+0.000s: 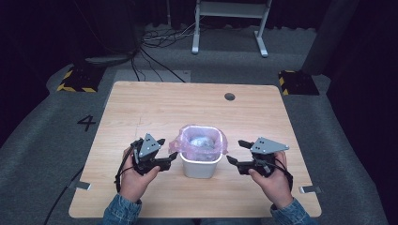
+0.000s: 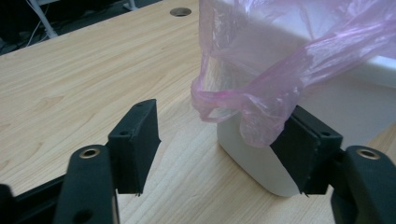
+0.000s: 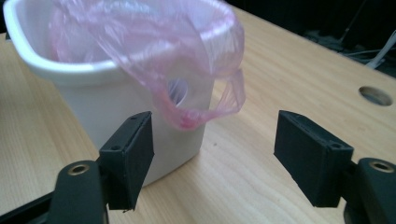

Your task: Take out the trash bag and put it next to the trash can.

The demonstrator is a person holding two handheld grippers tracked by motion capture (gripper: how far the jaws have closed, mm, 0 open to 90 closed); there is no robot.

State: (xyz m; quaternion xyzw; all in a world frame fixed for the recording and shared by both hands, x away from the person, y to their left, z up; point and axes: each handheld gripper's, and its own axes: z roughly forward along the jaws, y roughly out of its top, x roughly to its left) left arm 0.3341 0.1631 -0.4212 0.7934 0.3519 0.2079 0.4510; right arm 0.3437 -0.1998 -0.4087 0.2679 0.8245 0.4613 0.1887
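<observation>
Bin (image 1: 202,161): small white tub standing upright near the middle of the counter (image 1: 155,108), toward the person's edge, between the two hands.
Bag (image 1: 201,140): thin pink liner inside the bin, its top folded out over the rim; something pale and crumpled lies in it, too blurred to name.
Bag handles: one loop (image 2: 243,105) droops down the bin's wall on the left side, another (image 3: 201,112) hangs over the rim on the right side; both dangle free, which makes them the easy places to catch.
Left tongs (image 1: 170,151): jaws stand wide apart with nothing pinched; seen from the left gripper view, the loop hangs just ahead of the gap and one jaw is close beside the bin wall. Likely lined up to take that loop.
Right tongs (image 1: 237,151): also spread wide and empty, held near the bin's other side; from the right gripper view the hanging loop sits ahead of the gap, nearer one jaw.
Hands: each comes in level from its own side, so both loops can be reached at once.
Step in hand: my reading is an approach to grip both handles, probably to lift or tie the bag.
Risk: the film is limp and could slip off a jaw.
</observation>
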